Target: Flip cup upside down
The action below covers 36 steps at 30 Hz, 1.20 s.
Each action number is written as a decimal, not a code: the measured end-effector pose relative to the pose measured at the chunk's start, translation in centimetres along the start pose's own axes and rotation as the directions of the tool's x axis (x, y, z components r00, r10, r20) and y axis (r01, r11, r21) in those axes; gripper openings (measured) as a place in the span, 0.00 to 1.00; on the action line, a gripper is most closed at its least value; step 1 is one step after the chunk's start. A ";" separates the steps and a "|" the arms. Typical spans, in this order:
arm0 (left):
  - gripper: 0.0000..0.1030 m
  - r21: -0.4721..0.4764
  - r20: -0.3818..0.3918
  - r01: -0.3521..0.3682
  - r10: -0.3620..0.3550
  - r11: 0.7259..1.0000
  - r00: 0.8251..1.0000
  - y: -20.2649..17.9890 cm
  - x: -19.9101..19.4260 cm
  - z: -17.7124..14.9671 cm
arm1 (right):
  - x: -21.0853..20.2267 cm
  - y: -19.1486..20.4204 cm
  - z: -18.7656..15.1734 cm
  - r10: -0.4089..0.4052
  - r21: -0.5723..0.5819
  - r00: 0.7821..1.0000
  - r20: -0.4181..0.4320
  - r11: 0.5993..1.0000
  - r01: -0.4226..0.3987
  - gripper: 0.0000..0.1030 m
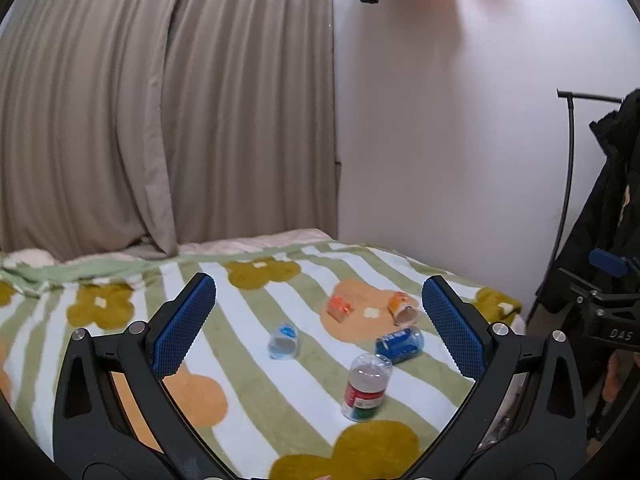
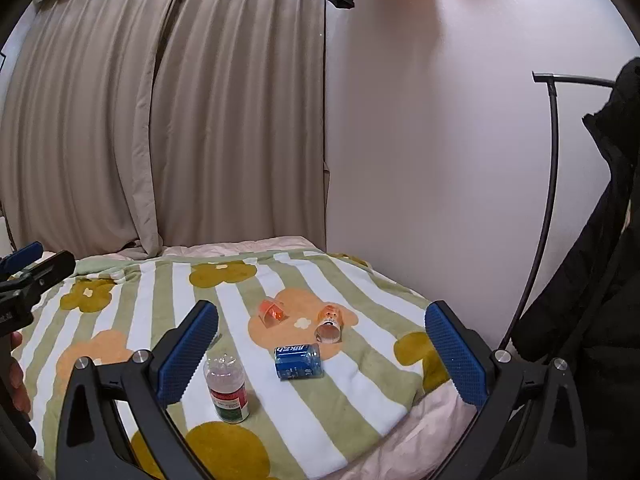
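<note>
Several small clear cups sit on a striped flower blanket [image 1: 256,376]. A red-and-green labelled cup [image 1: 365,387] stands bottom-up; it also shows in the right wrist view [image 2: 226,388]. A blue-labelled cup [image 1: 399,343] lies on its side, also in the right wrist view [image 2: 298,361]. An orange-printed cup [image 1: 402,309] lies on its side, mouth toward me [image 2: 329,323]. An orange cup [image 1: 340,307] and a pale blue cup [image 1: 284,341] sit farther left. My left gripper [image 1: 320,328] and right gripper [image 2: 322,350] are open, empty, above the blanket.
The blanket [image 2: 360,392] covers a bed against a white wall [image 1: 440,140] and beige curtain [image 1: 160,120]. A black coat [image 2: 592,280] hangs on a rack at the right. The bed's pink edge [image 2: 424,424] lies at front right.
</note>
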State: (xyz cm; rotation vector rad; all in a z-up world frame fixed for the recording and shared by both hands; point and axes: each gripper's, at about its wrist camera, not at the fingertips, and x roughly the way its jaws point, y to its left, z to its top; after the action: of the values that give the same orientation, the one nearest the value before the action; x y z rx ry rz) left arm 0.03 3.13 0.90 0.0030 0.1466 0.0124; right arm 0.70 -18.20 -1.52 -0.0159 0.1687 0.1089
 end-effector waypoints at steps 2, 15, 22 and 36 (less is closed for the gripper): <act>1.00 0.003 -0.006 0.000 0.000 1.000 1.000 -0.3 -0.1 -0.1 | -0.1 -0.1 0.0 -0.006 0.006 1.000 0.001 1.000 0.006 1.00; 1.00 -0.026 -0.019 0.027 -0.028 0.999 0.999 -0.5 -0.2 -0.1 | -0.3 0.0 0.4 -0.026 0.018 1.000 0.013 0.999 0.026 1.00; 1.00 -0.022 -0.012 0.028 -0.028 0.999 1.000 -0.7 -0.4 -0.2 | -0.4 0.0 0.5 -0.022 0.019 1.000 0.016 1.000 0.022 1.00; 1.00 -0.017 -0.007 0.027 -0.027 0.999 1.000 -0.9 -0.9 -0.1 | -0.3 -0.2 0.8 -0.021 0.025 1.000 0.002 0.999 0.021 1.00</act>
State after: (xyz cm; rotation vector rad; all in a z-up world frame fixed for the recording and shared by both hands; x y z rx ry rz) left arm -0.86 2.18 0.97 -0.0163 0.1535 -0.0129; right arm 0.58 -18.40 -0.67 0.0073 0.1679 0.0863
